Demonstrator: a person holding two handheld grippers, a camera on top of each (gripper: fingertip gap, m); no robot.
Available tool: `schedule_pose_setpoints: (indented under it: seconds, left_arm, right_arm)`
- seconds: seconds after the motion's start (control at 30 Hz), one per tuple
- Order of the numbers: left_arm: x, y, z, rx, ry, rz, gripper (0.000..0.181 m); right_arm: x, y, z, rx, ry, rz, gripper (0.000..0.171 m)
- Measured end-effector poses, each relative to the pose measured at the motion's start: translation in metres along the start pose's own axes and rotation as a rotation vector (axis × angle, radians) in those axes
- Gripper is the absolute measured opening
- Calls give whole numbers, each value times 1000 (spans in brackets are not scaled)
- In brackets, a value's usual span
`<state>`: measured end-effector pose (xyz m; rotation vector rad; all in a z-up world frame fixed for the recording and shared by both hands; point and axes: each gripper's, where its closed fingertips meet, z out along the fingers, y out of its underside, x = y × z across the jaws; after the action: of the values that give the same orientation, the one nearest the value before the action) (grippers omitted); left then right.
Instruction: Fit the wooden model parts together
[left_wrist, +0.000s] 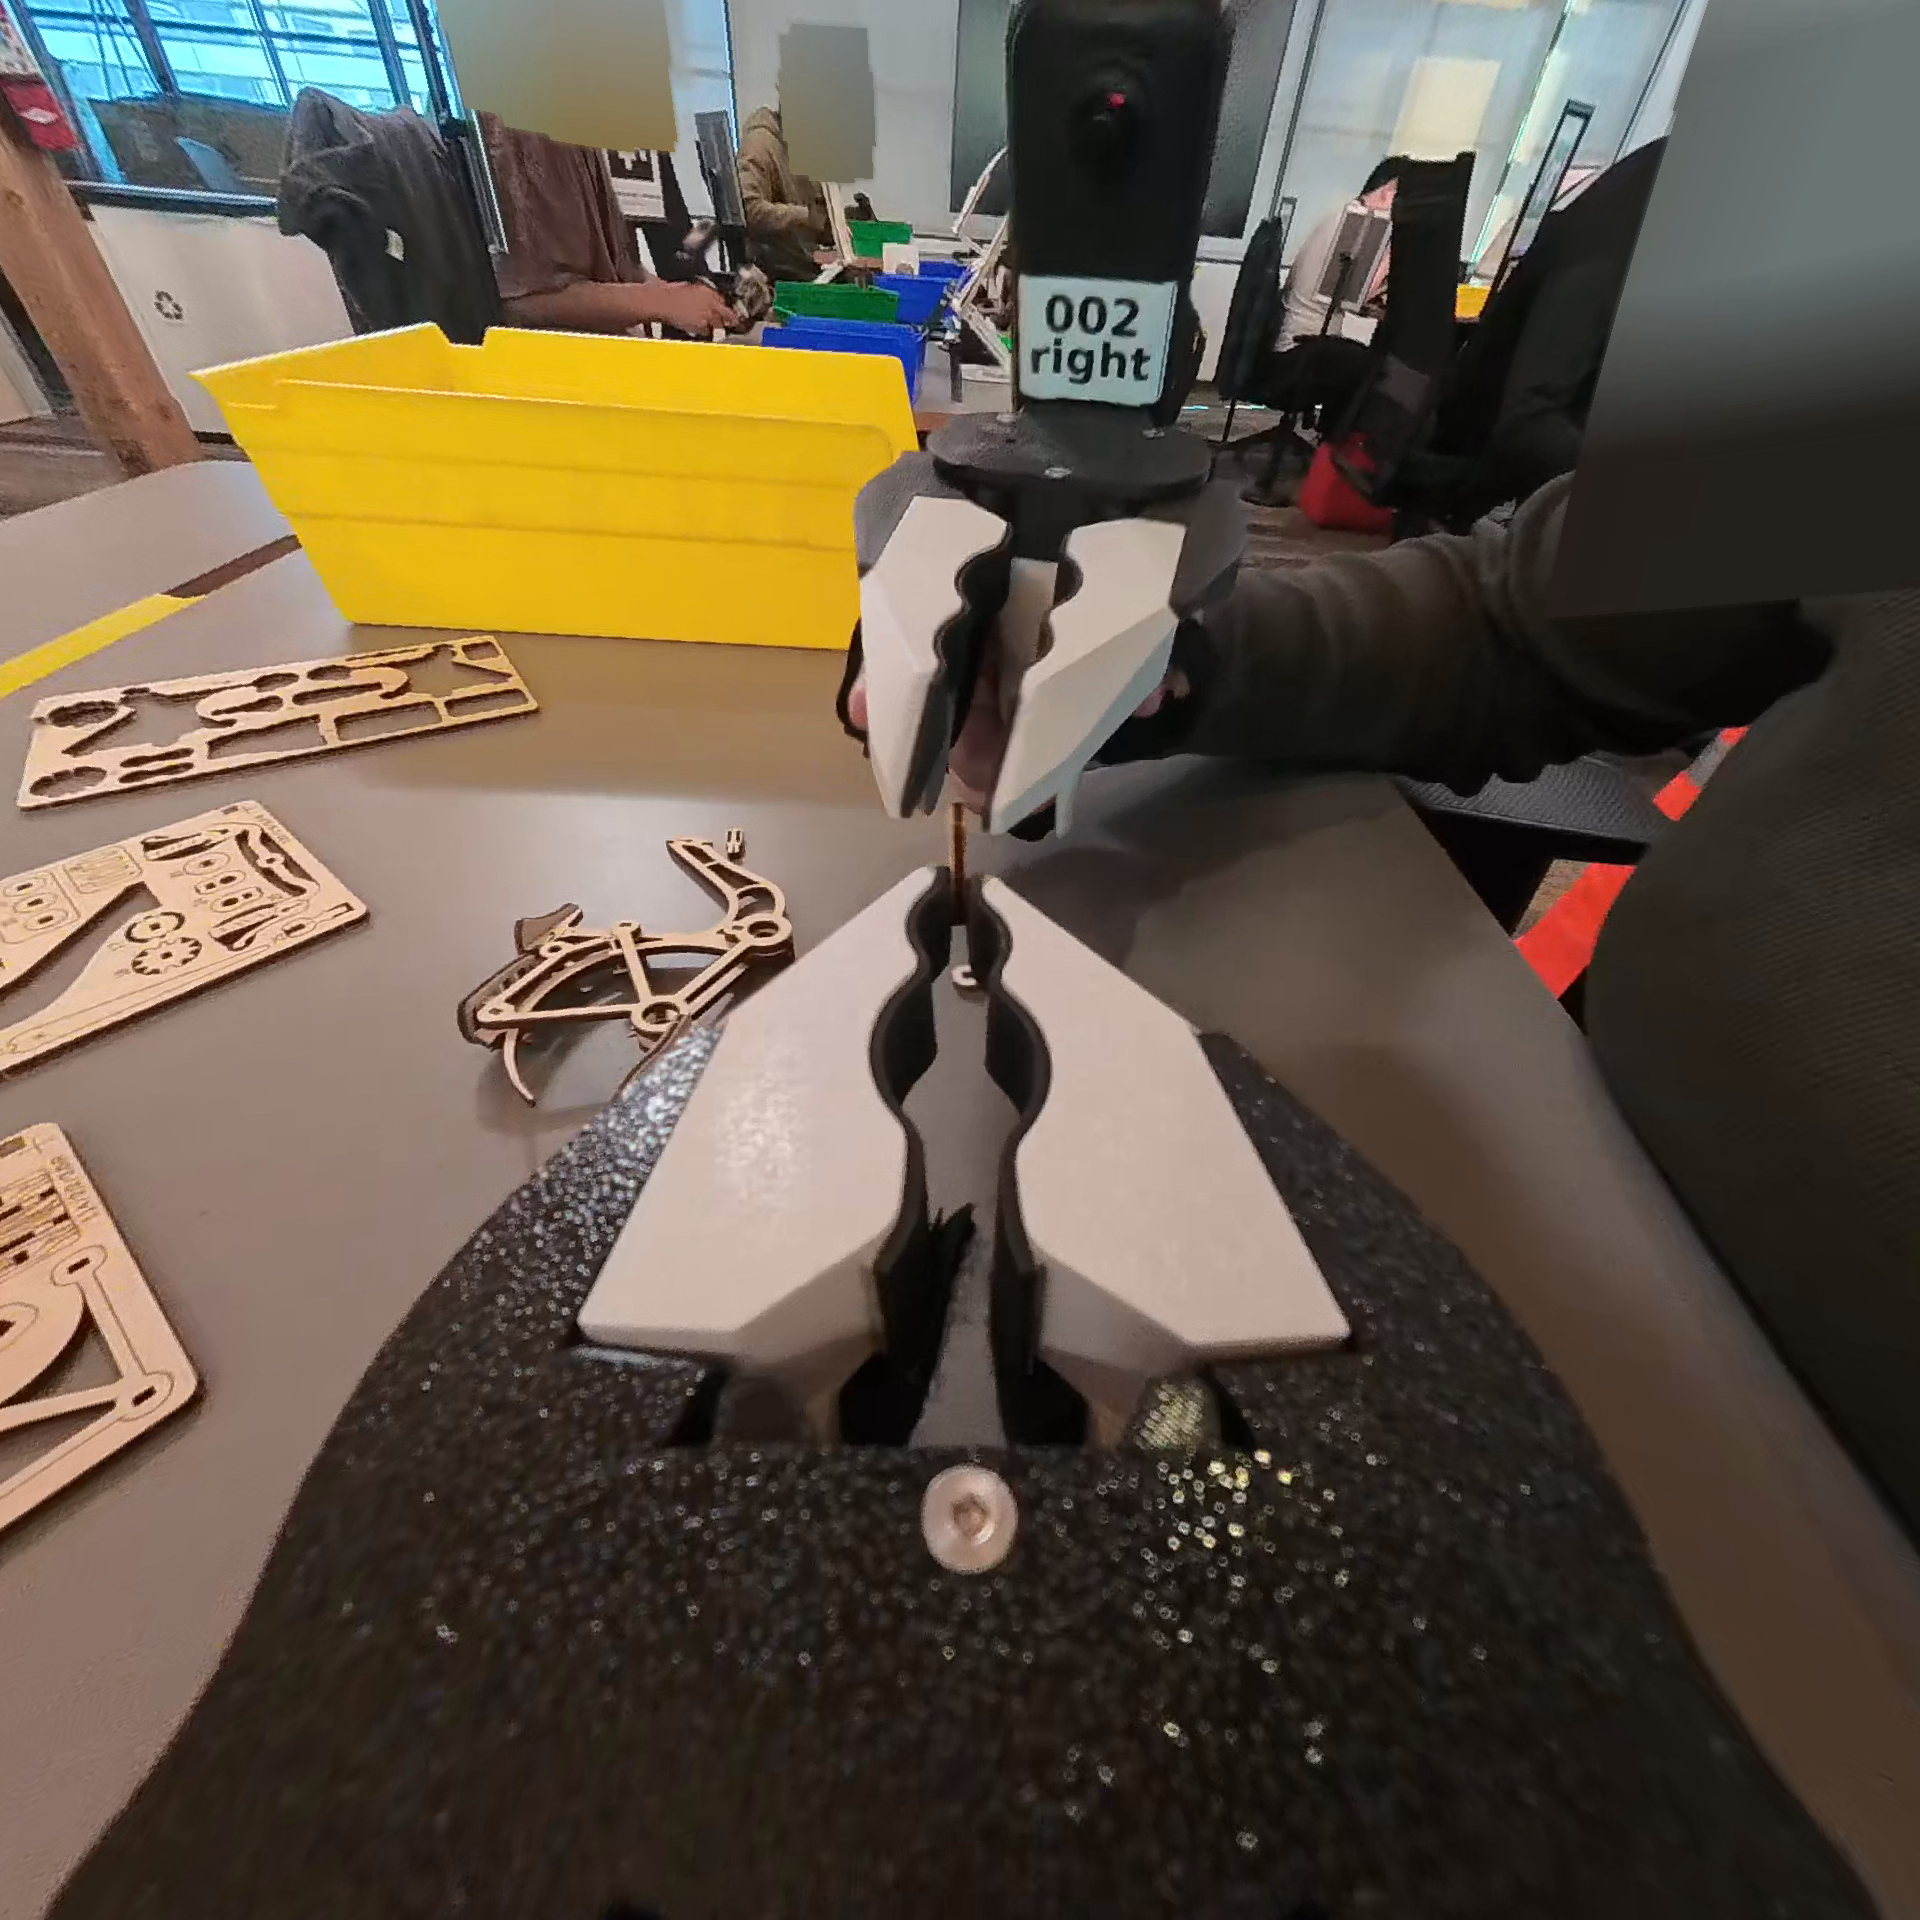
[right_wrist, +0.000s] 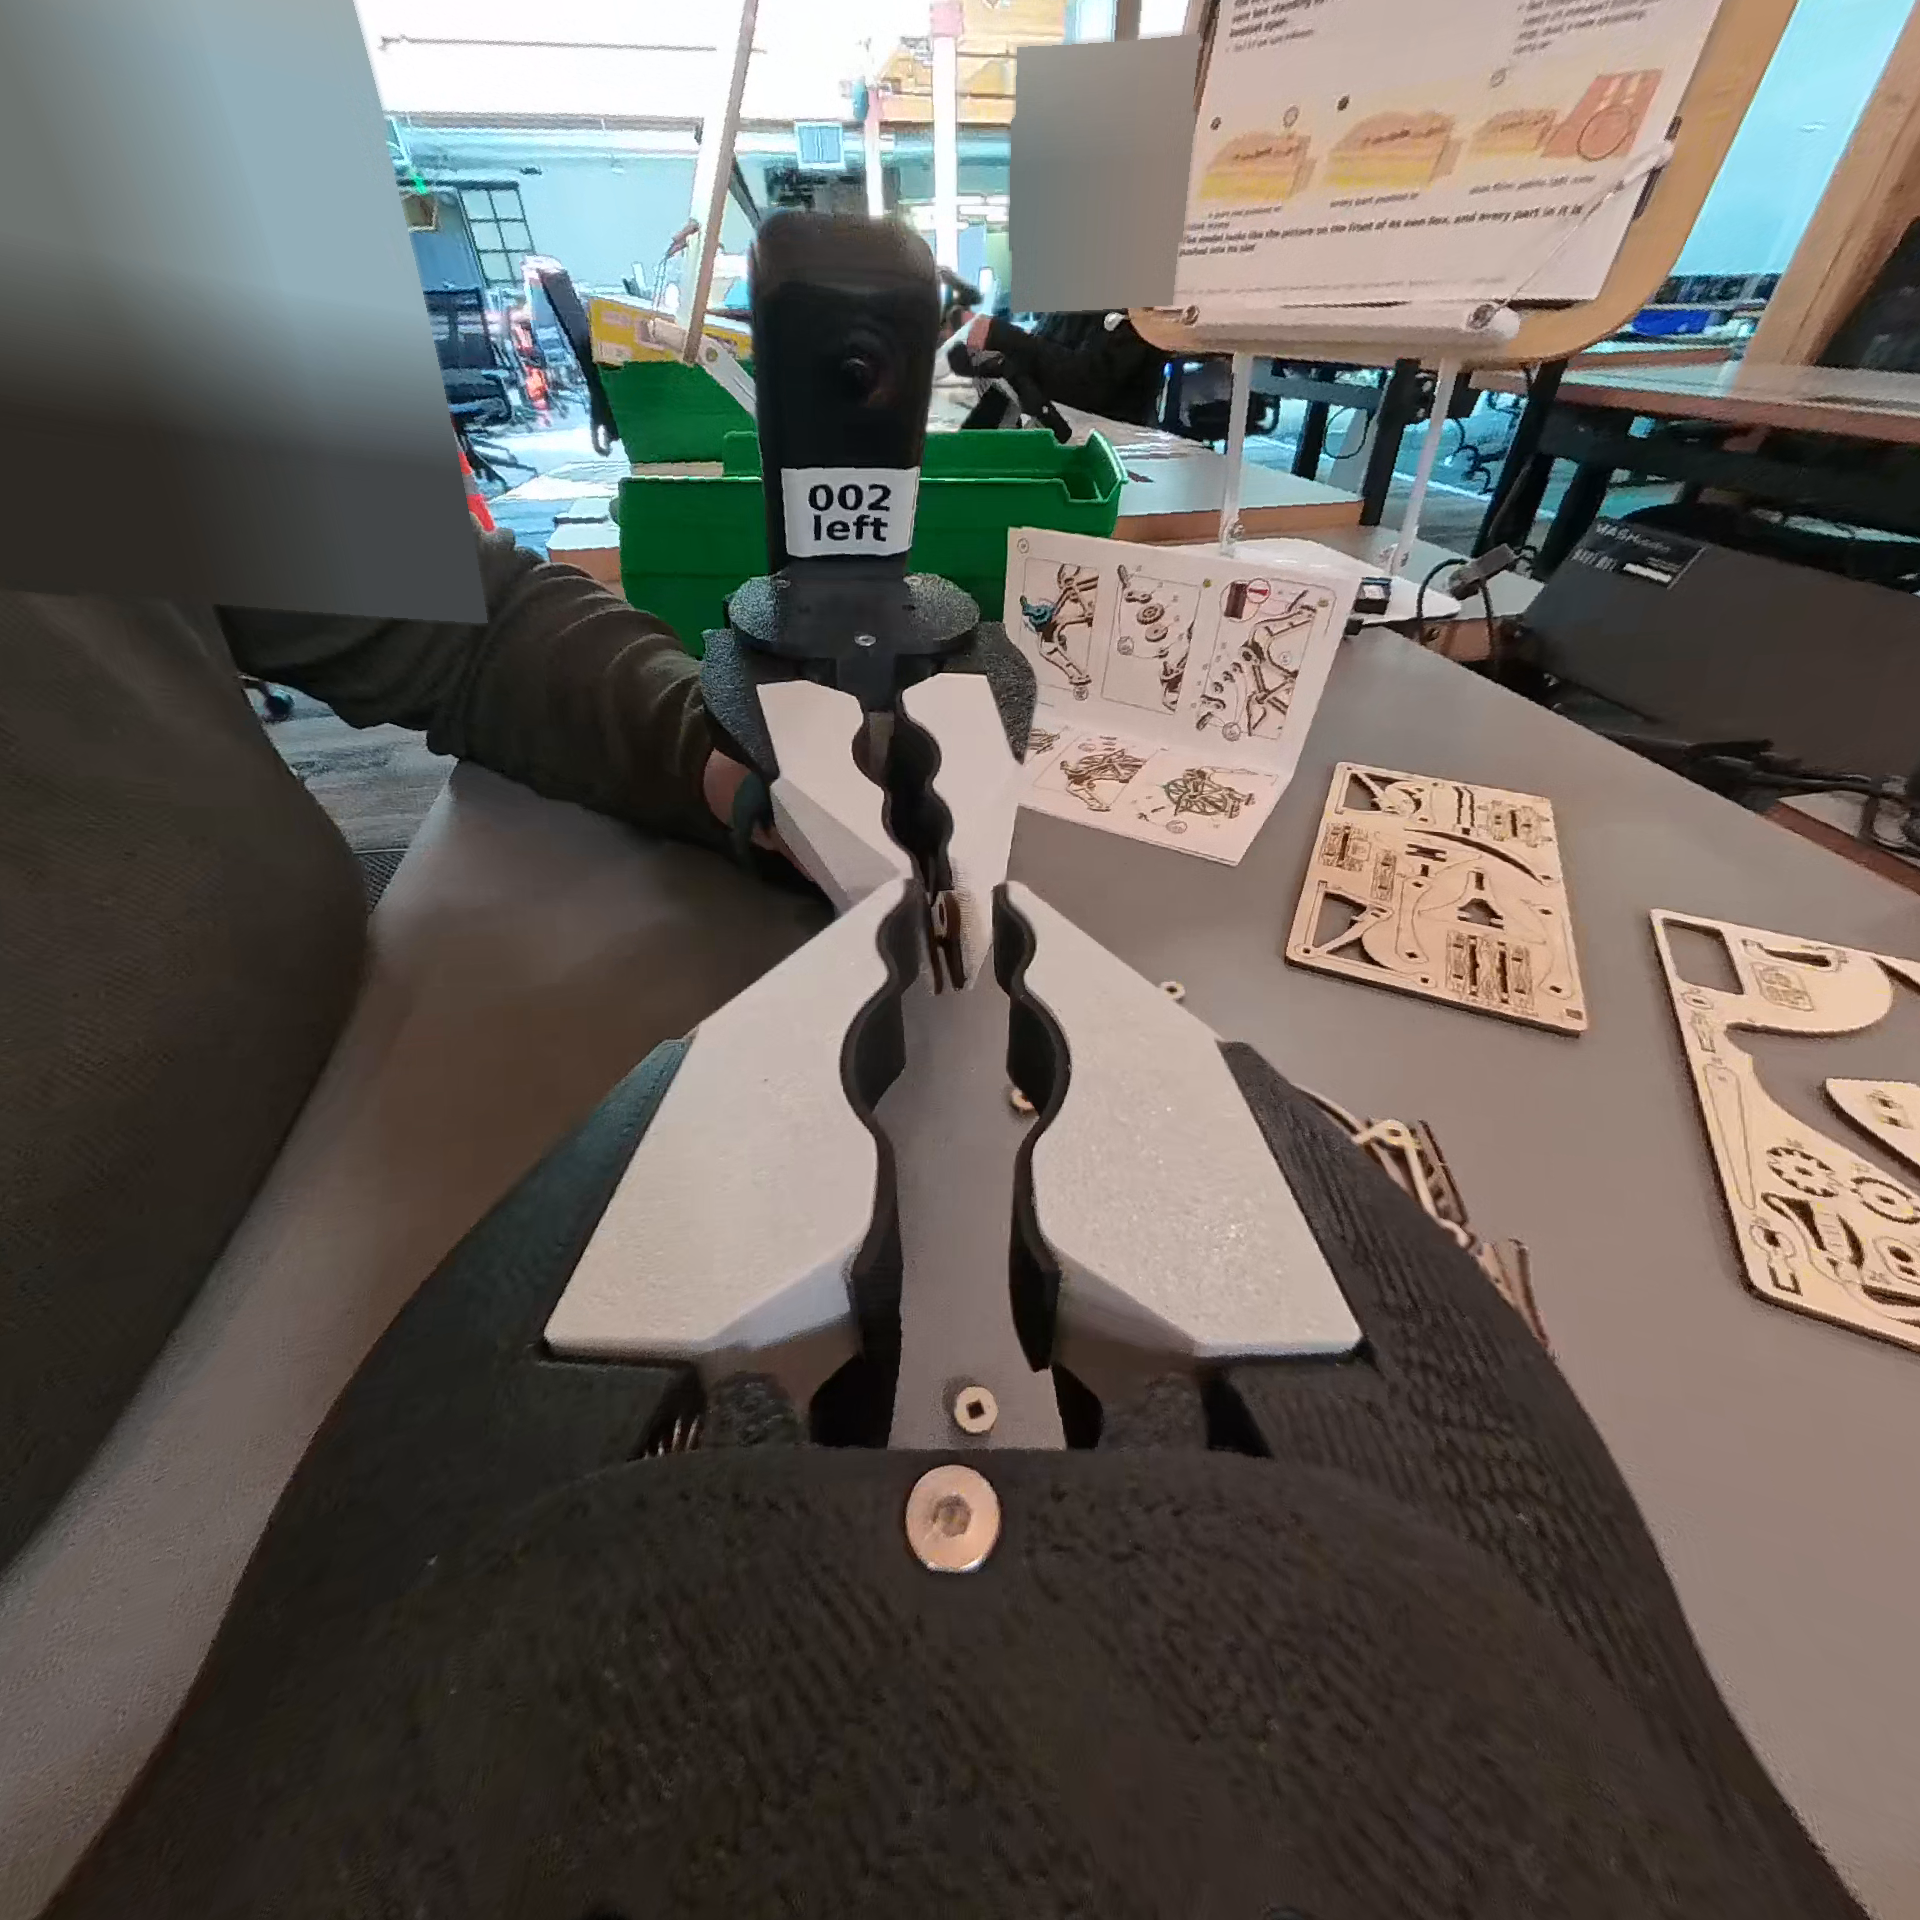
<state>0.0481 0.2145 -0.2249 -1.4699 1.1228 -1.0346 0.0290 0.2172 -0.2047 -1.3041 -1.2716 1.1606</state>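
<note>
My left gripper (left_wrist: 954, 885) is shut on a small thin wooden part (left_wrist: 958, 857), seen edge-on at its tips. In the right wrist view the left gripper (right_wrist: 935, 914) comes in from the far side and the part (right_wrist: 943, 935) sticks out below its tips. My right gripper (right_wrist: 951, 896) is open, and its jaws stand on either side of the part without closing on it. In the left wrist view the right gripper (left_wrist: 964, 812) points down just above my left tips. A partly built wooden model (left_wrist: 634, 977) lies on the grey table (left_wrist: 416, 1195) to the left.
Laser-cut wooden sheets (left_wrist: 281, 717) (left_wrist: 156, 925) (right_wrist: 1439, 894) (right_wrist: 1808, 1122) lie flat on the table. A small loose wooden ring (left_wrist: 964, 977) lies under the grippers. A yellow bin (left_wrist: 582, 488), a green bin (right_wrist: 1018, 499) and an instruction leaflet (right_wrist: 1164, 696) stand farther back. Only a small space, under 4 cm, lies between the two pairs of fingers.
</note>
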Motion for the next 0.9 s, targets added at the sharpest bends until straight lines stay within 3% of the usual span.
schedule_pose_setpoints:
  seconds: [0.13,0.23,0.3,0.37,0.57,0.73,0.9]
  left_arm:
    - [0,-2,-1,16,13,-28,0]
    - [-5,-12,-5,91,-50,14,3]
    - [-11,-18,-10,141,-157,146,27]
    - [-12,-20,-13,136,-250,332,37]
    - [-4,-29,-16,121,-406,677,20]
    - [-5,-30,-17,110,-440,718,7]
    - [-5,-30,-17,92,-432,713,6]
  right_arm:
    - [-1,3,2,2,-16,37,2]
    - [1,-5,2,66,-45,197,1]
    - [4,-10,0,123,-79,337,1]
    - [7,-12,-1,170,-112,465,1]
    - [6,-17,-1,256,-225,722,0]
    - [4,-18,0,275,-274,790,0]
    - [3,-18,0,284,-290,802,0]
